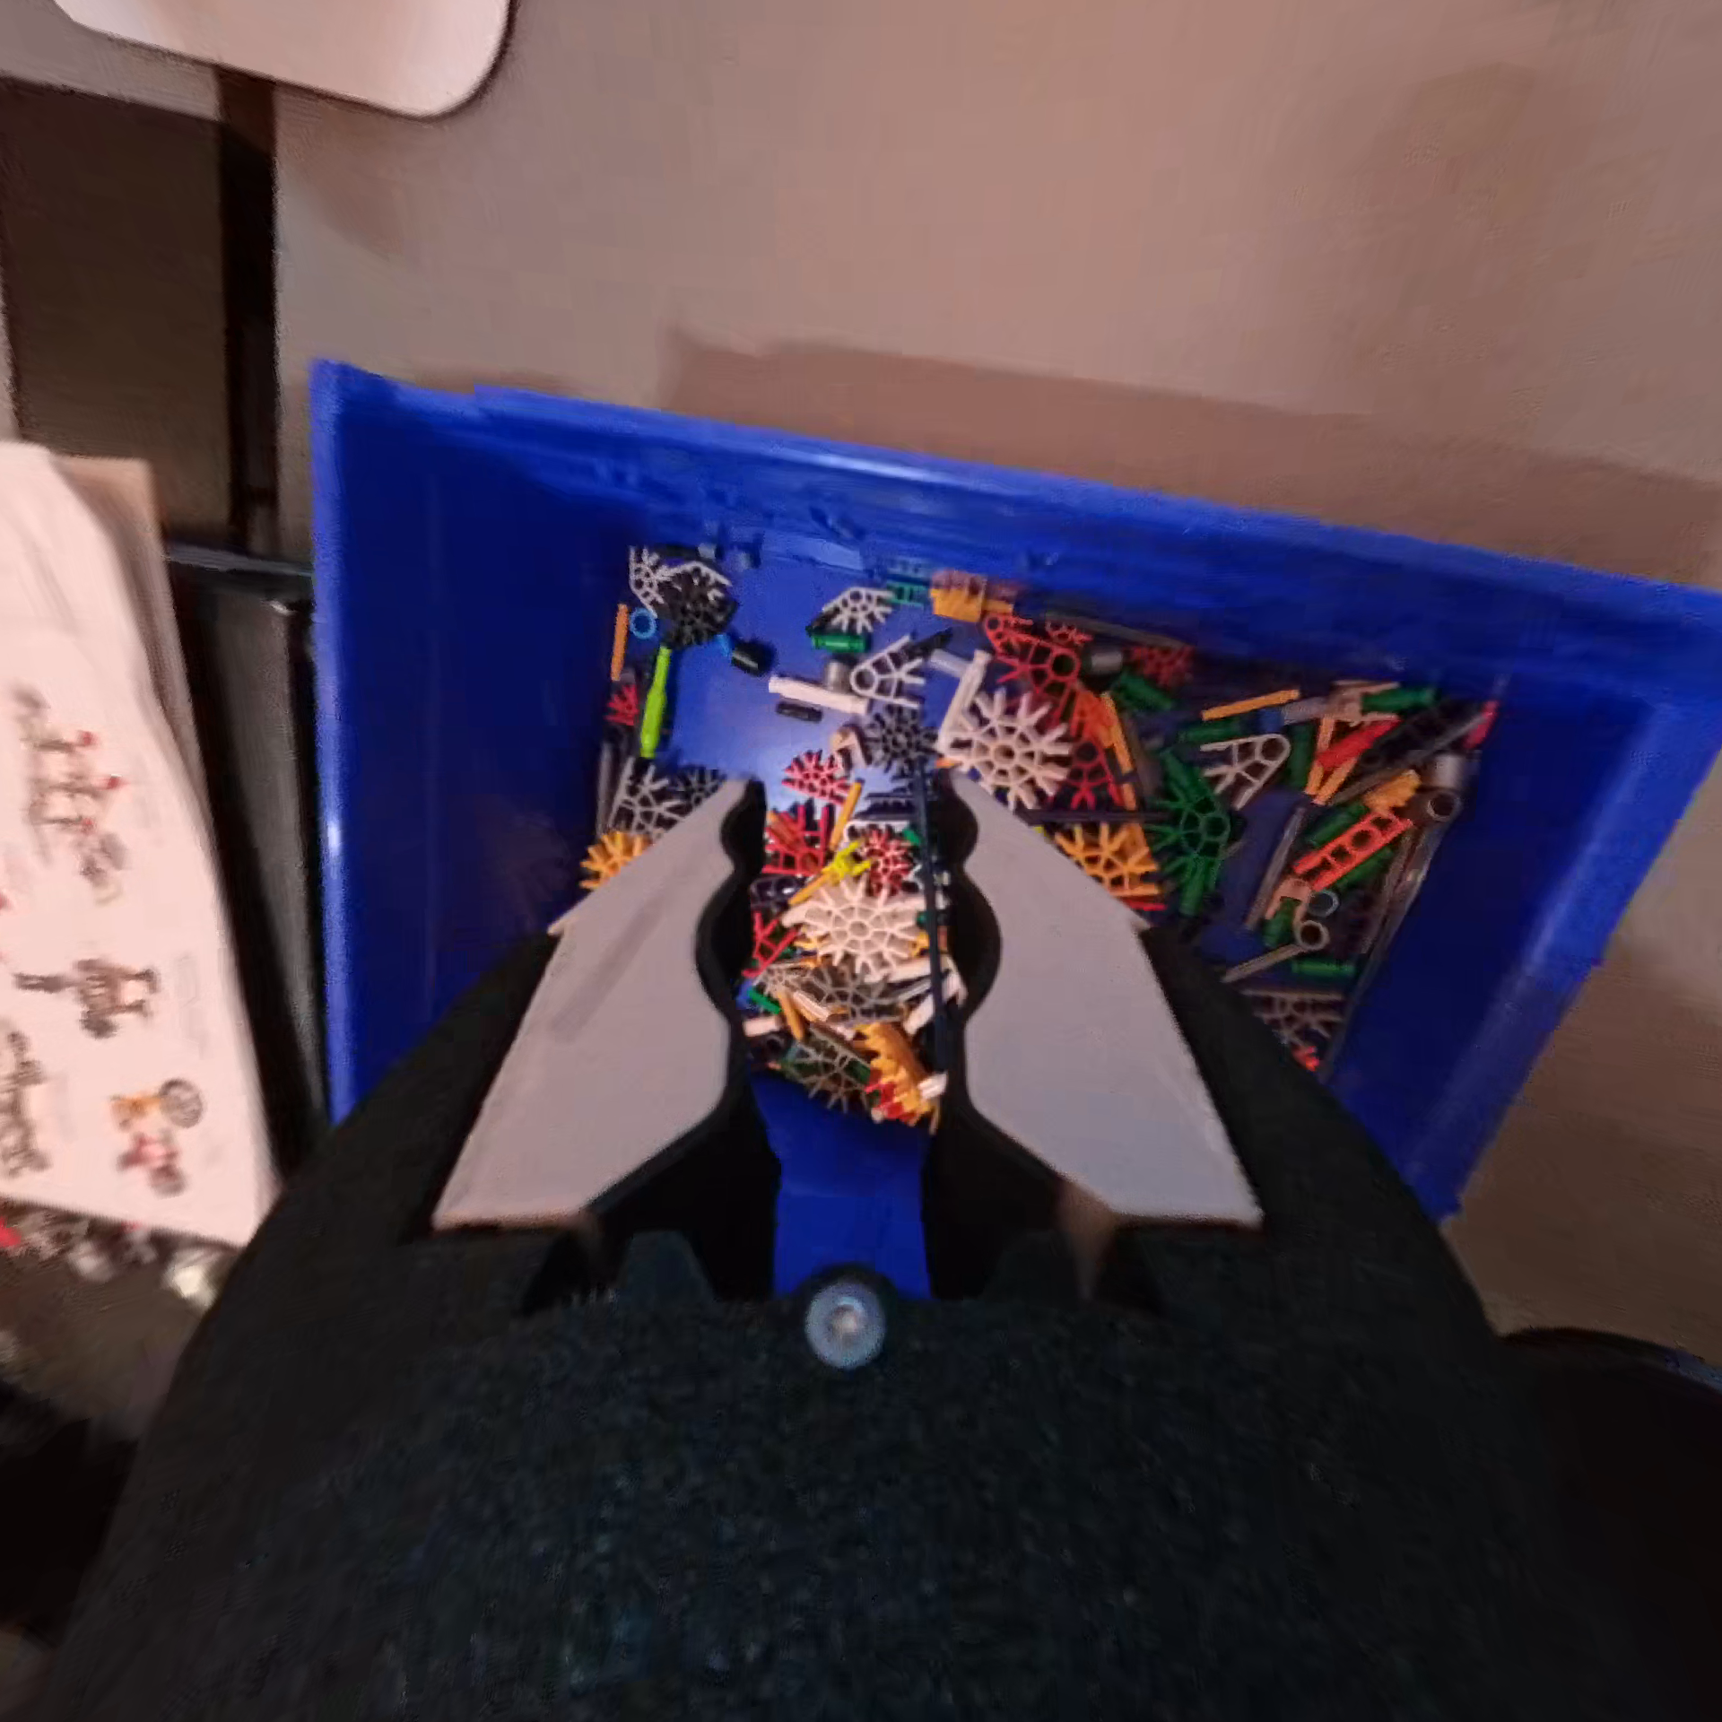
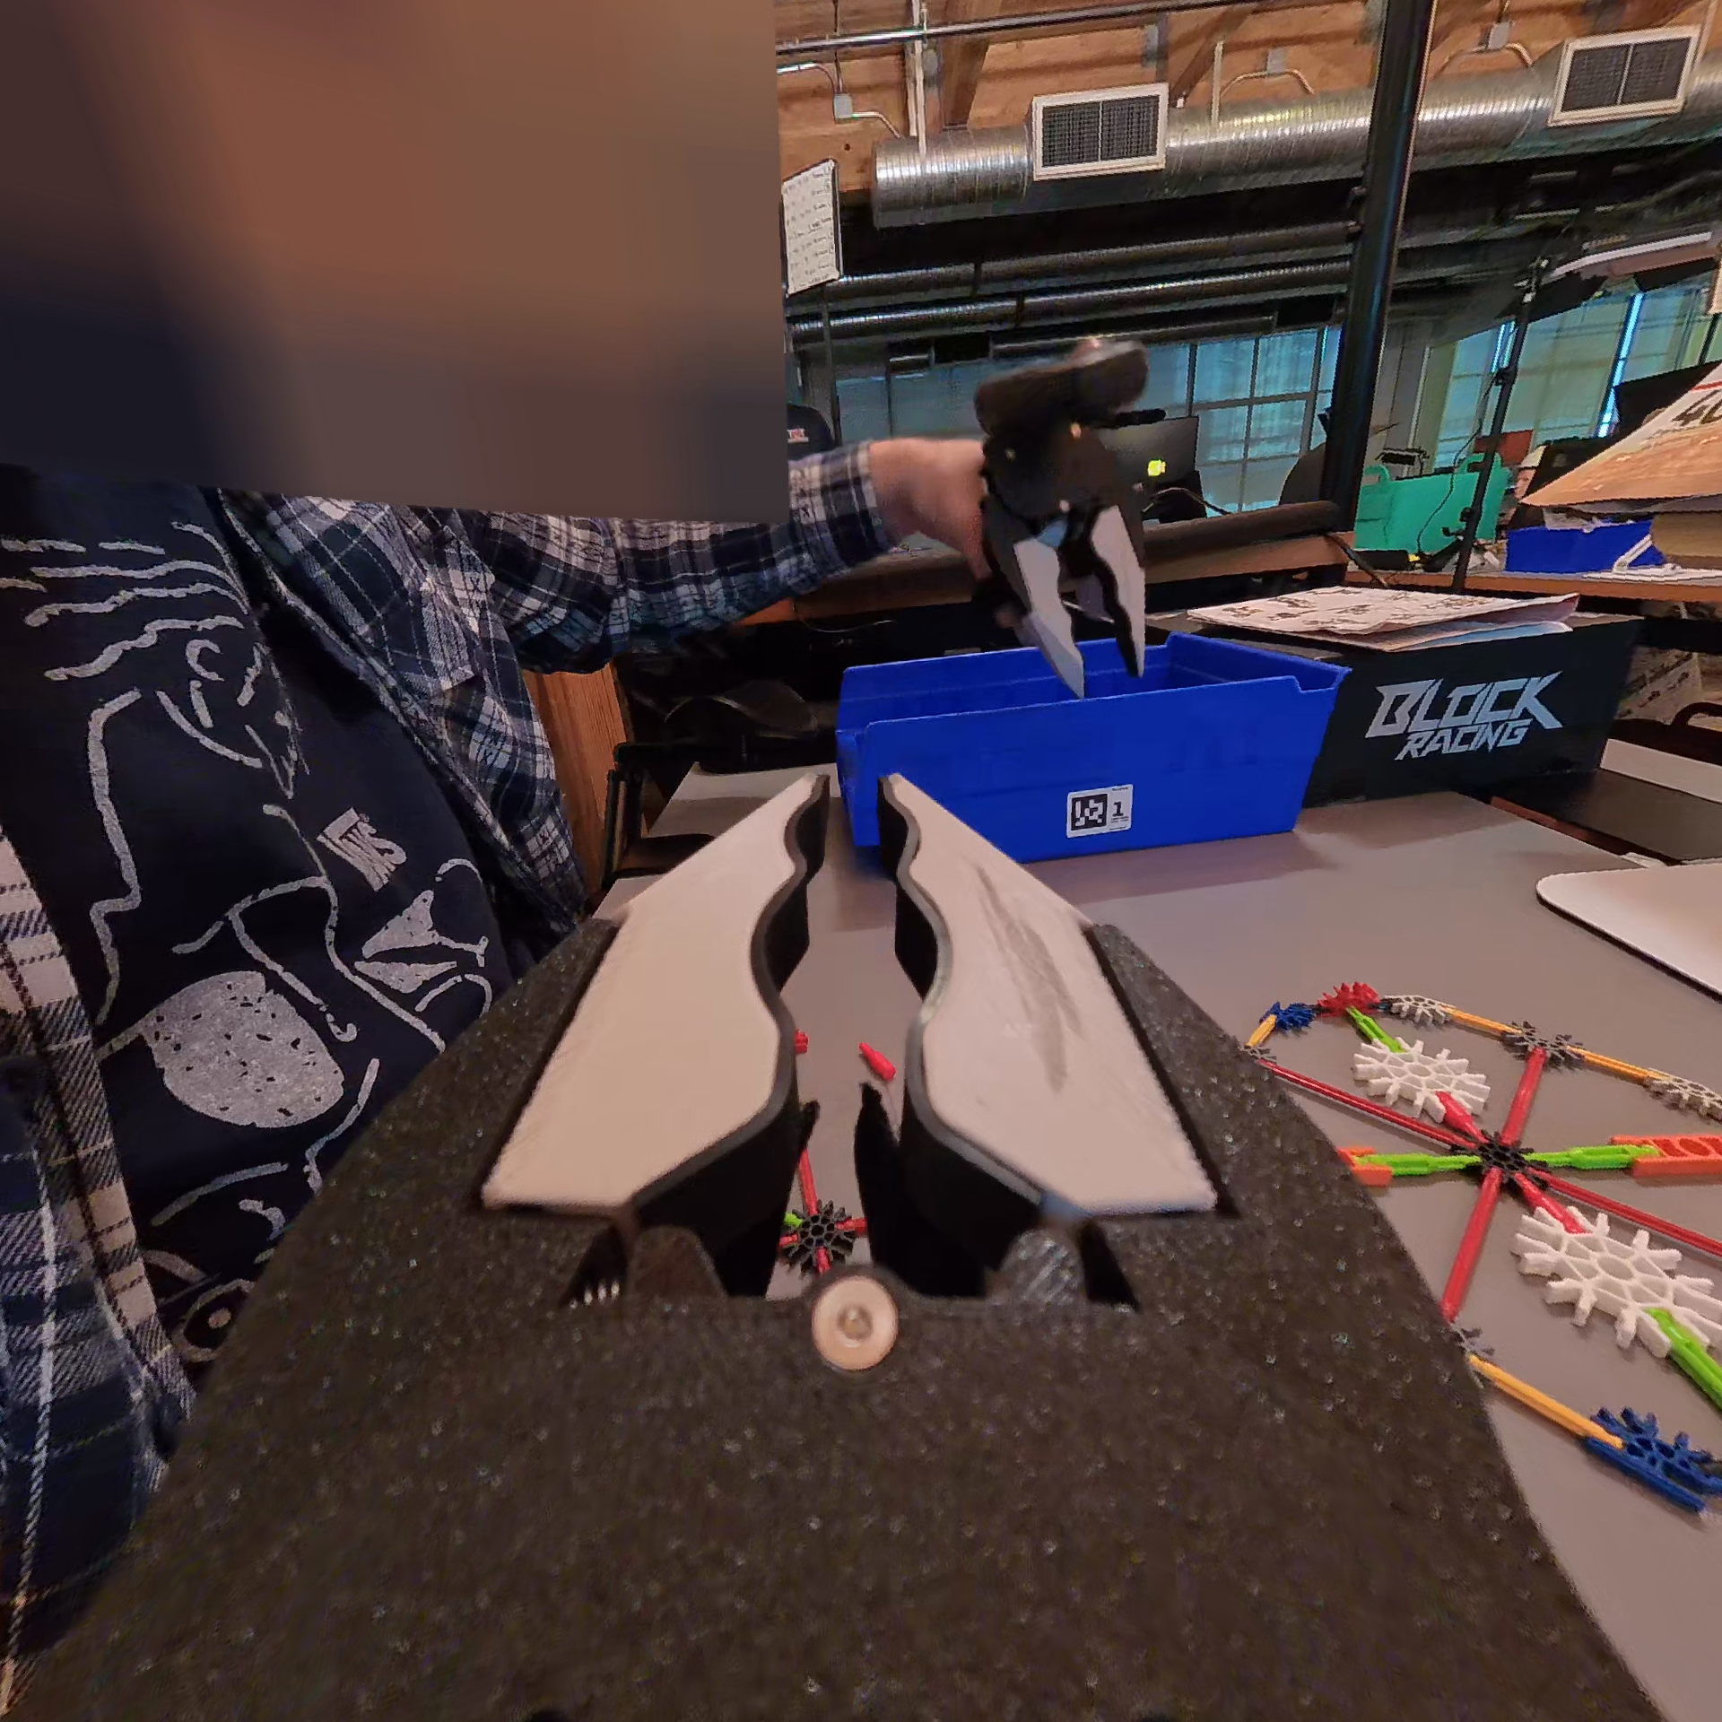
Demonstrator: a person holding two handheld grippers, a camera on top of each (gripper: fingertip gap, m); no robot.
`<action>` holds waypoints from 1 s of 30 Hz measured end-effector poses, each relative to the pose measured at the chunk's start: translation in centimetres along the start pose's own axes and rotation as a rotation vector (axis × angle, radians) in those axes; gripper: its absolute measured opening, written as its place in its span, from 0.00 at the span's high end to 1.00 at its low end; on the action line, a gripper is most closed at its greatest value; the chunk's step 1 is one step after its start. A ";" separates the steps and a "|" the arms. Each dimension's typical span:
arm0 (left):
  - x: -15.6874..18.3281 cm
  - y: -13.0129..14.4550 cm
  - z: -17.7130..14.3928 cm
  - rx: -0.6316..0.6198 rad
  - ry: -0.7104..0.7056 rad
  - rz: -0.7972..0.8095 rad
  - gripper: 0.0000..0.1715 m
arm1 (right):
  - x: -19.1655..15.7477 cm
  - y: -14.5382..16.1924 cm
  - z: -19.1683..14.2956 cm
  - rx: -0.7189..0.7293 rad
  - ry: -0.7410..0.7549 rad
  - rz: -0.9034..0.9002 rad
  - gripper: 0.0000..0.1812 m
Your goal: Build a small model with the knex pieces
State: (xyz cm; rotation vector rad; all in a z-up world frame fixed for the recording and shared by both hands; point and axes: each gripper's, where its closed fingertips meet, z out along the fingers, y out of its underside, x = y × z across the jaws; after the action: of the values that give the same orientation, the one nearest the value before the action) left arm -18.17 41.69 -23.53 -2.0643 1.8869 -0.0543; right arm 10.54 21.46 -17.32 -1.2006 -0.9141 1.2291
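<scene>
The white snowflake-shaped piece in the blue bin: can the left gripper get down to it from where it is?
Probably yes. The left gripper hangs open above the blue bin, and the white snowflake piece lies on top of the pile, uncovered.

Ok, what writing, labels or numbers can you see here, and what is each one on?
I won't read wording out; these bear it.
White sticker with a code marker: front of the blue bin.
Large pale lettering: the black box beside it.
Small print: the person's dark shirt.
Printed sheets on that box: too small.
Sheet in the left wrist view: blurred.
</scene>
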 end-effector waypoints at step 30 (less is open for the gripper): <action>-2.7 1.6 4.2 -0.025 0.044 -0.056 1.00 | 0.1 0.3 0.1 -0.011 0.000 0.007 0.95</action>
State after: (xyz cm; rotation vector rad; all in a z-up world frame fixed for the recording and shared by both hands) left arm -18.99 45.18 -27.34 -2.1497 1.8645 -0.0909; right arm 10.44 21.59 -17.59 -1.2135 -0.9184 1.2316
